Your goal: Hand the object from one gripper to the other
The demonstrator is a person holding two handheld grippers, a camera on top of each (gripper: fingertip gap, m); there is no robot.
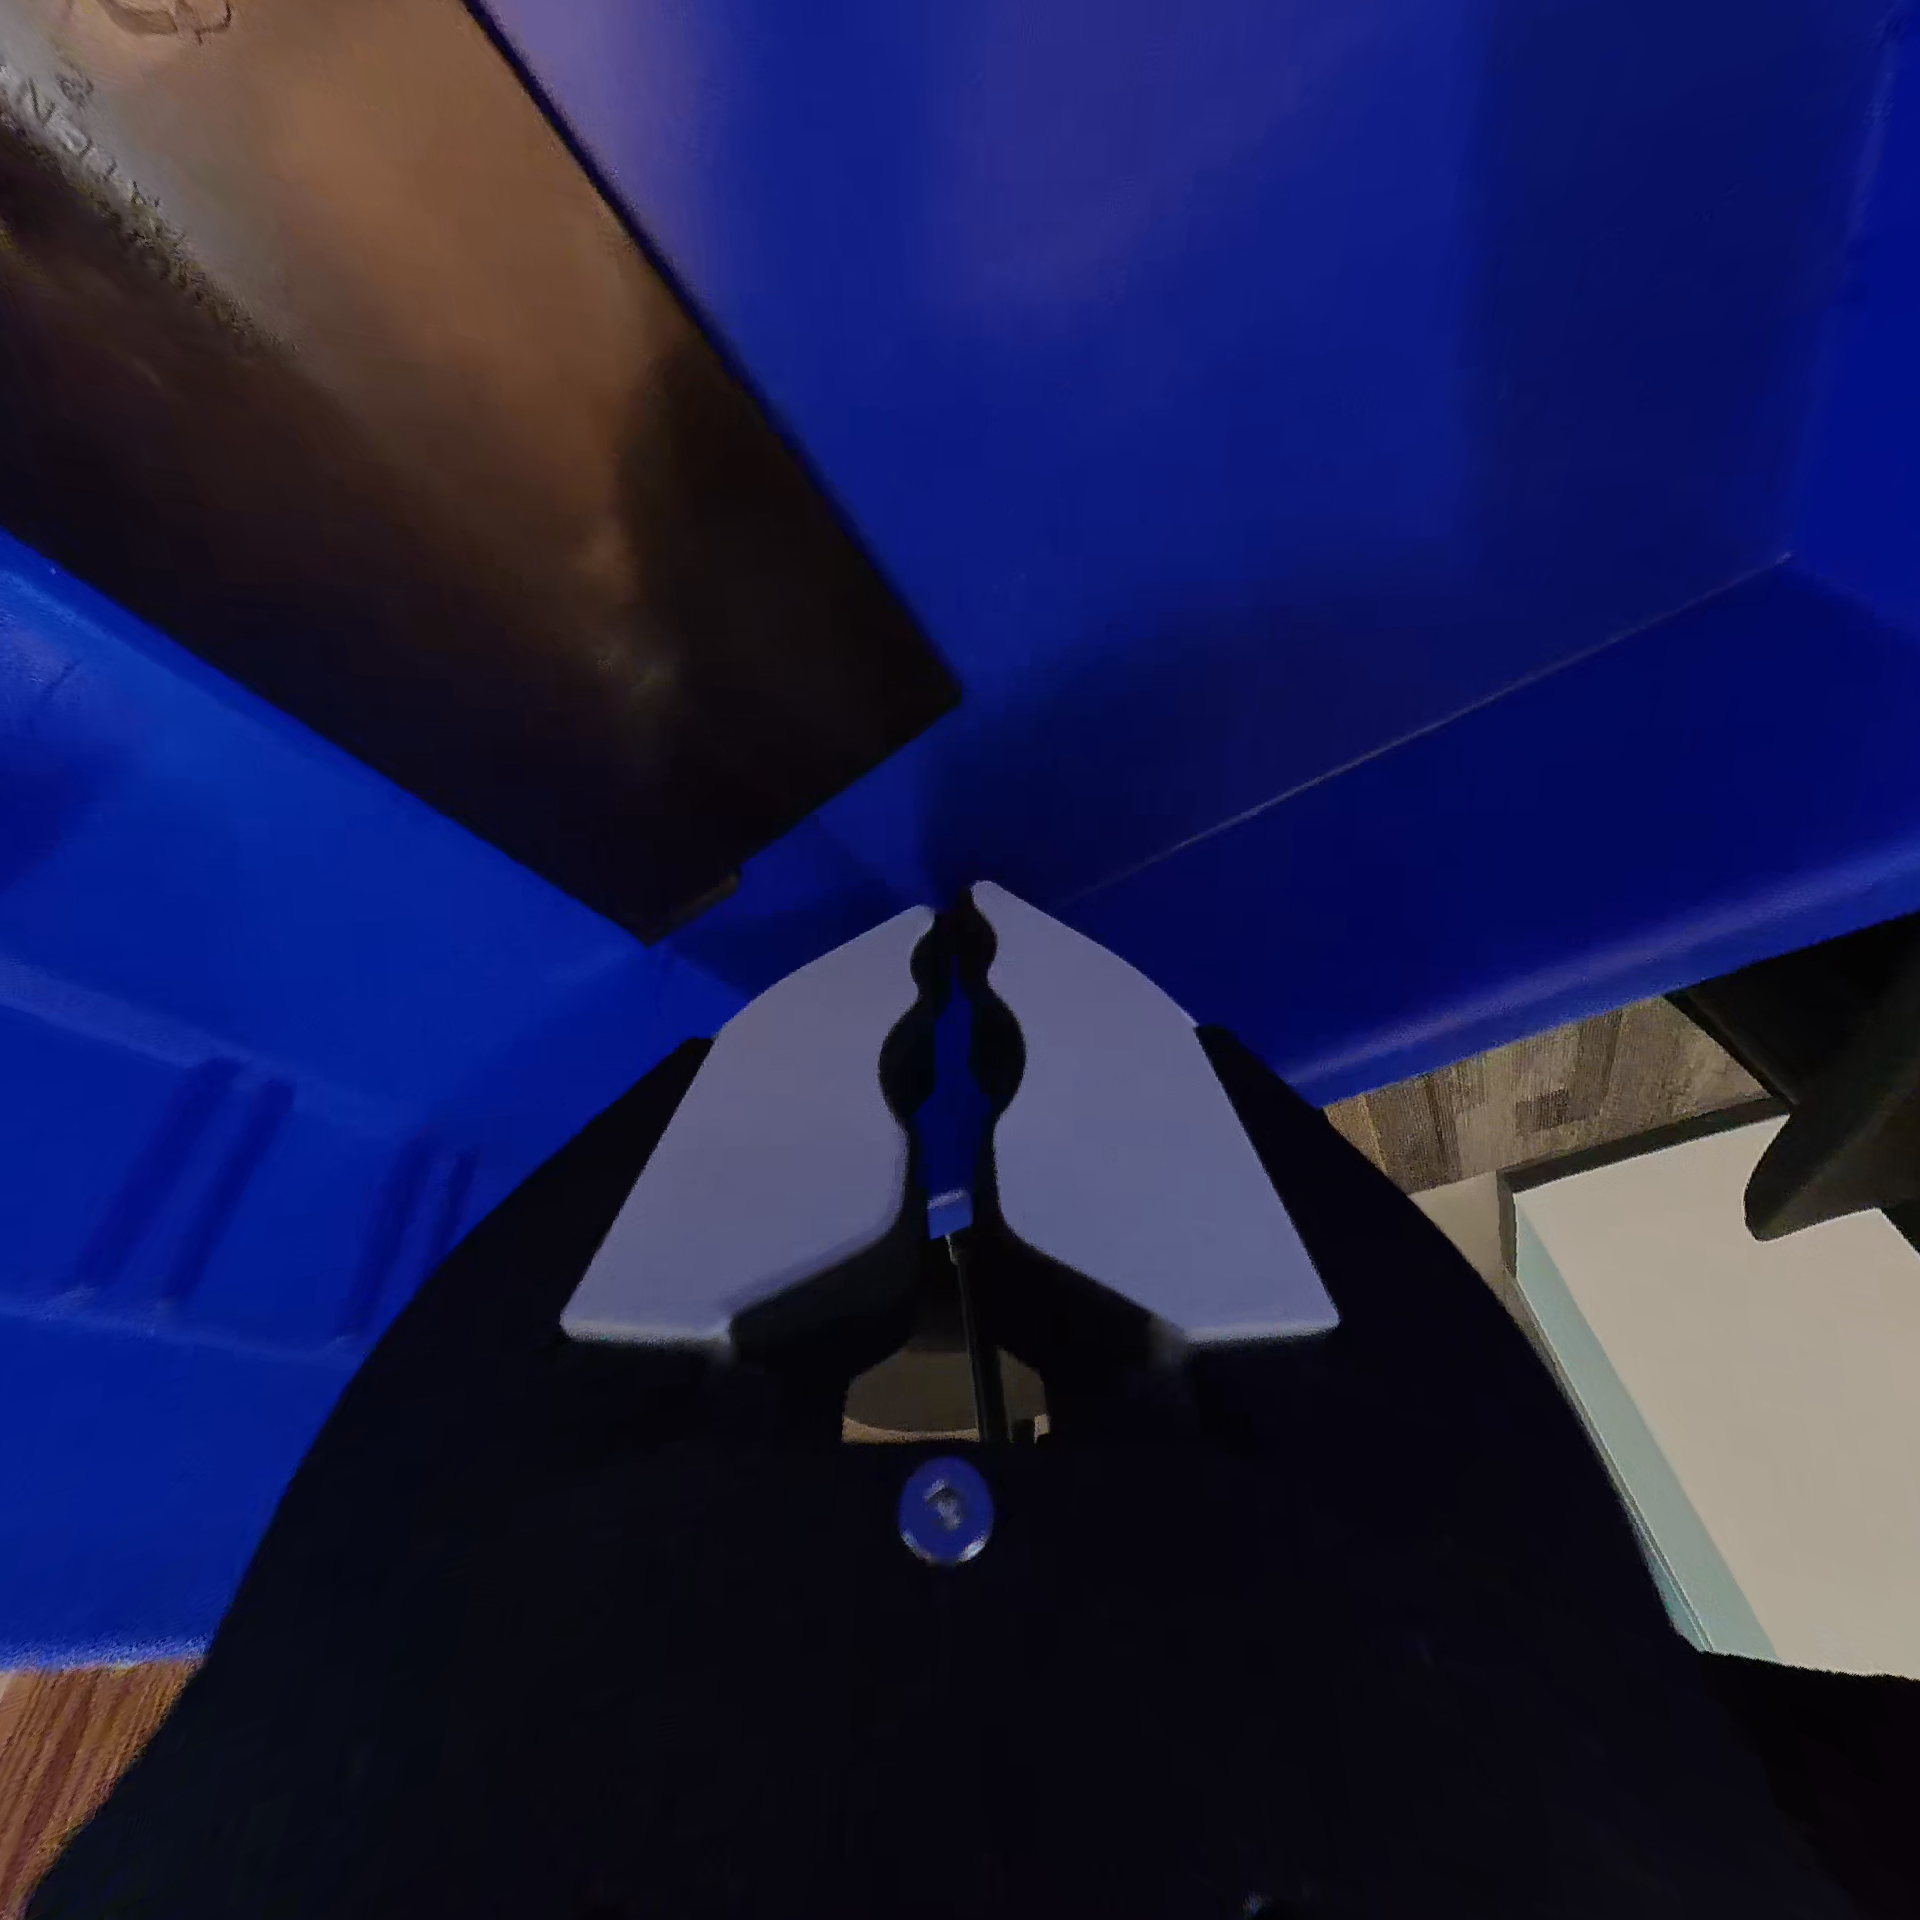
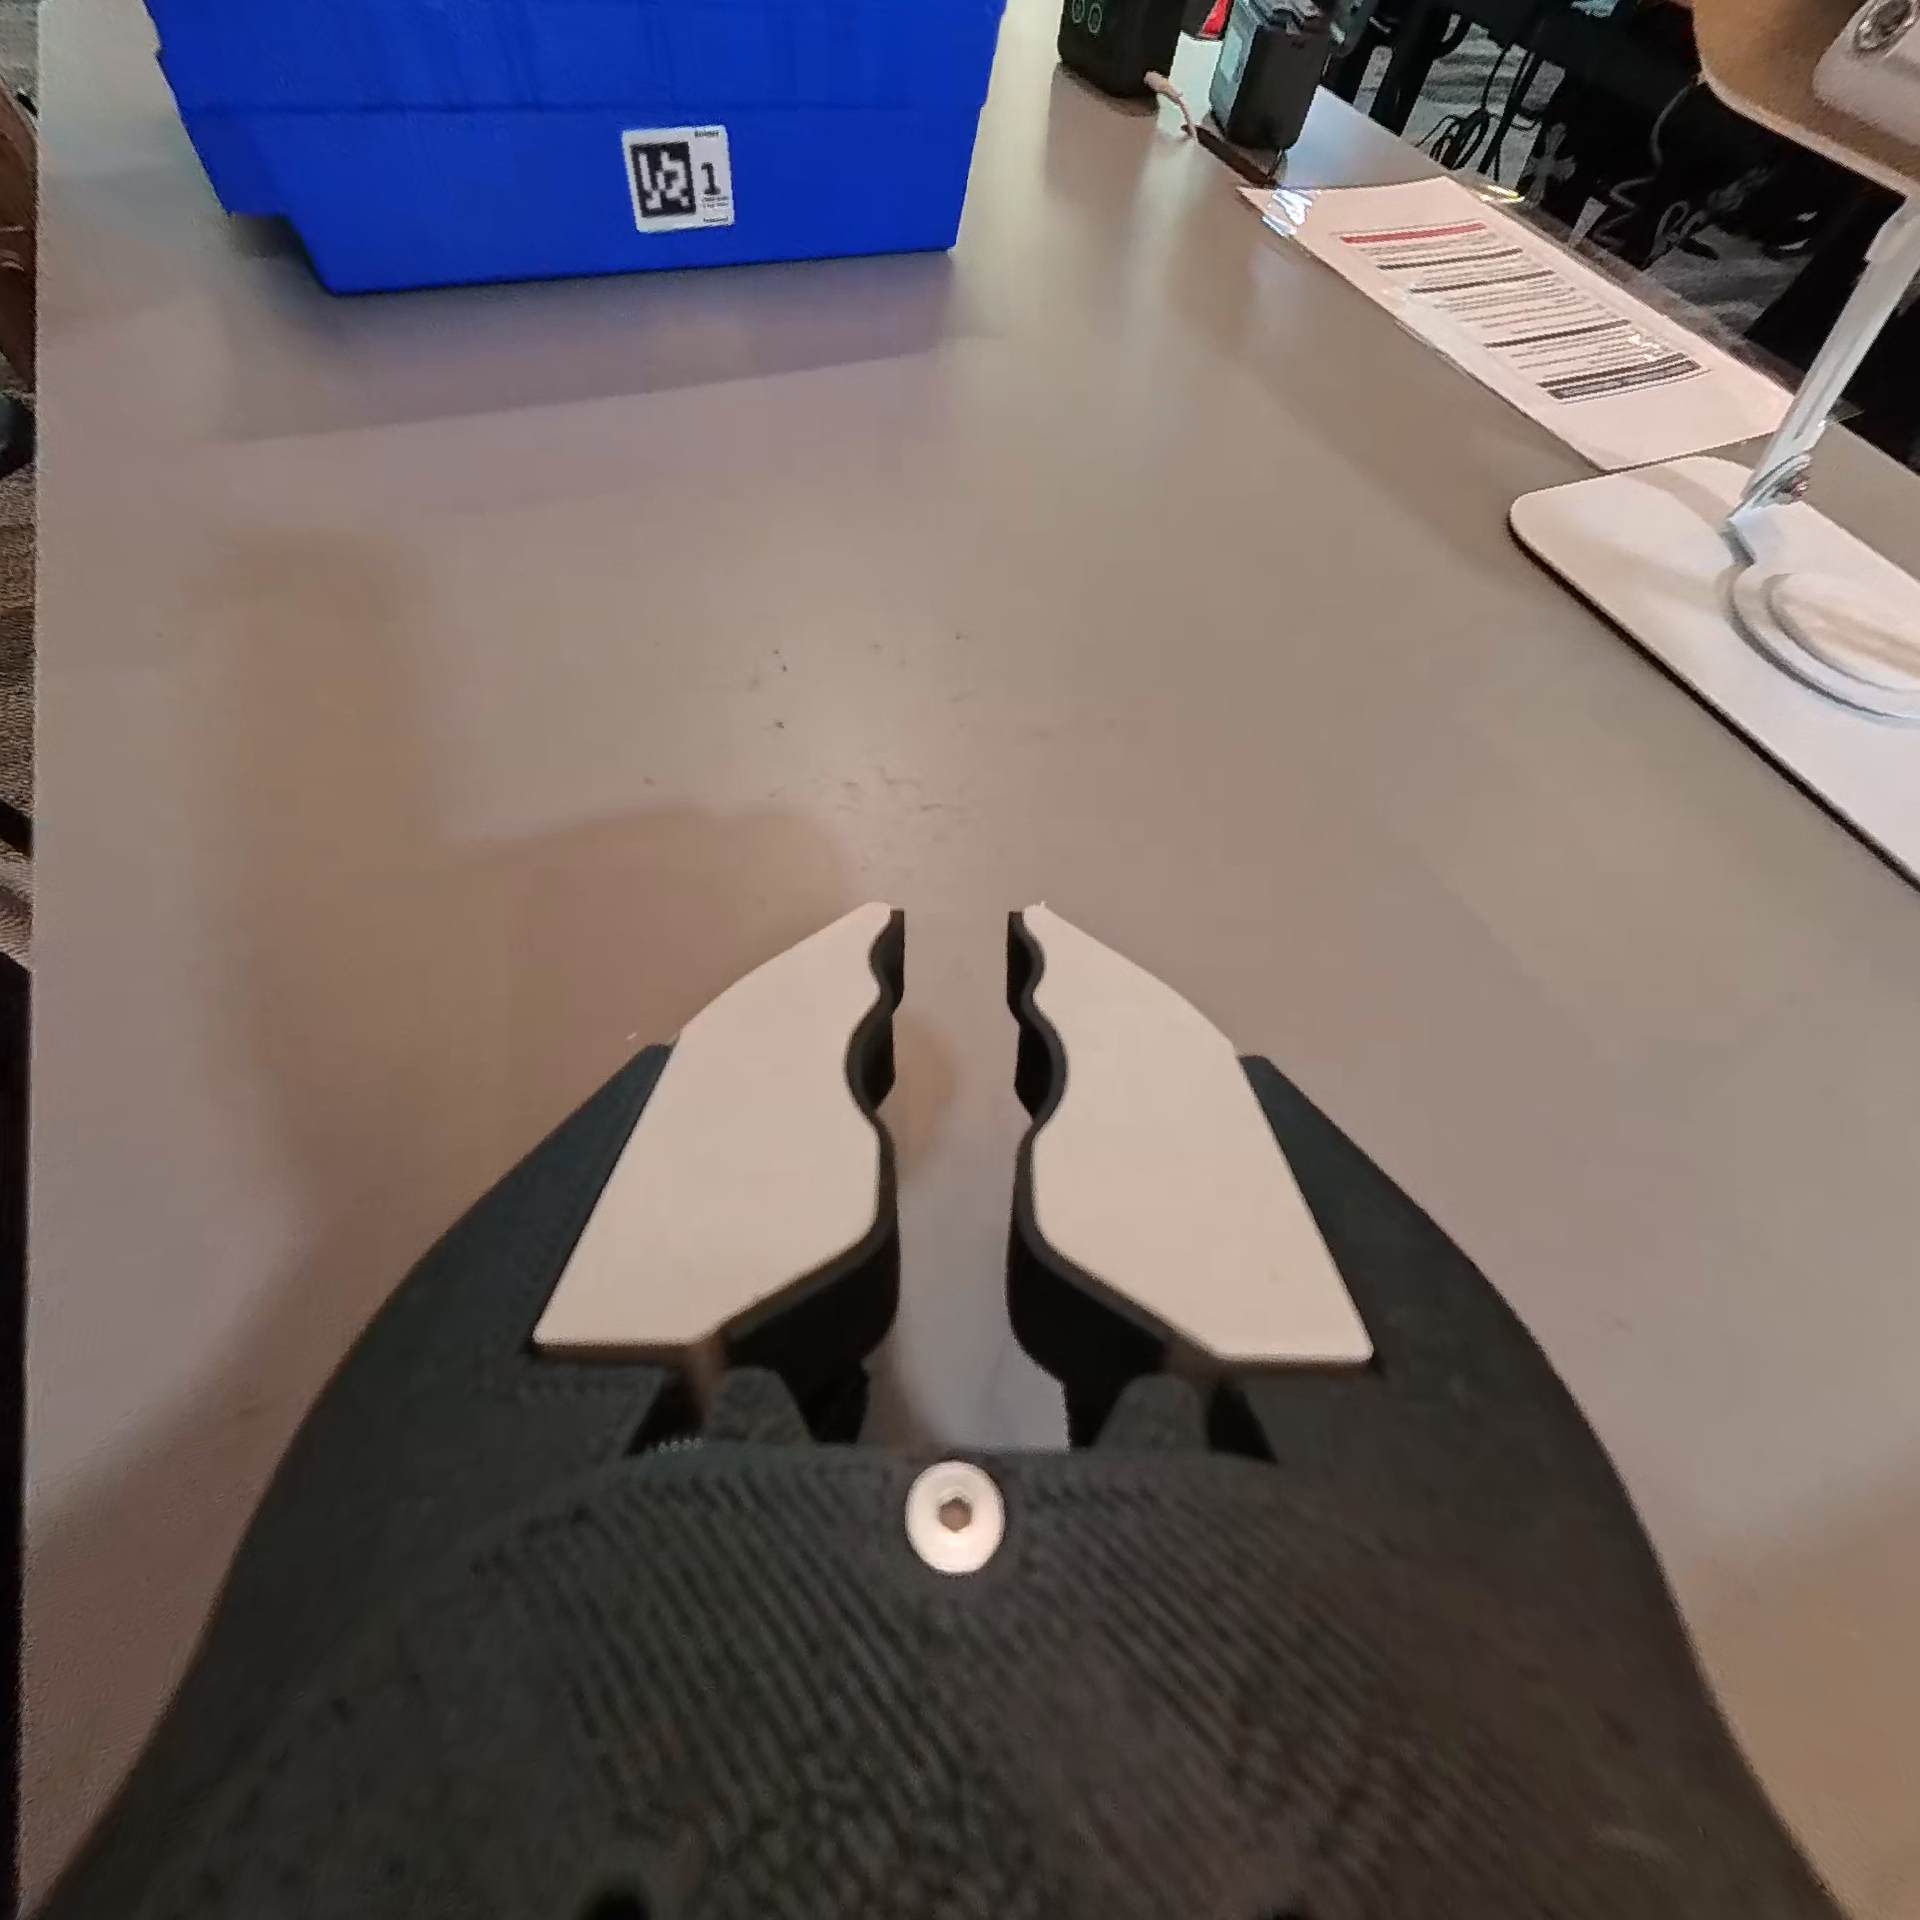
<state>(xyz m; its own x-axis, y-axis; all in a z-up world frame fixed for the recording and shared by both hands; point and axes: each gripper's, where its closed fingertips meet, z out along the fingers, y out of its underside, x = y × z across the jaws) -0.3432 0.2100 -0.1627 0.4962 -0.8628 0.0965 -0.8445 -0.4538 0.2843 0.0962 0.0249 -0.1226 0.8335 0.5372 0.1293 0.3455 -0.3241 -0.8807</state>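
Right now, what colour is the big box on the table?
Bright blue bin, seen best in the right wrist view.

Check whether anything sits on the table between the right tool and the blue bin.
Nothing visible does. Bare table runs from the open right tool to the blue bin. The printed sheet and white stand base lie off to the right.

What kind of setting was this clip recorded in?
Most likely an office or lab workspace. The right wrist view shows a long grey table, a blue bin bearing a square marker tag, a printed instruction sheet, and a white stand base. Cables and dark gear sit behind the table.
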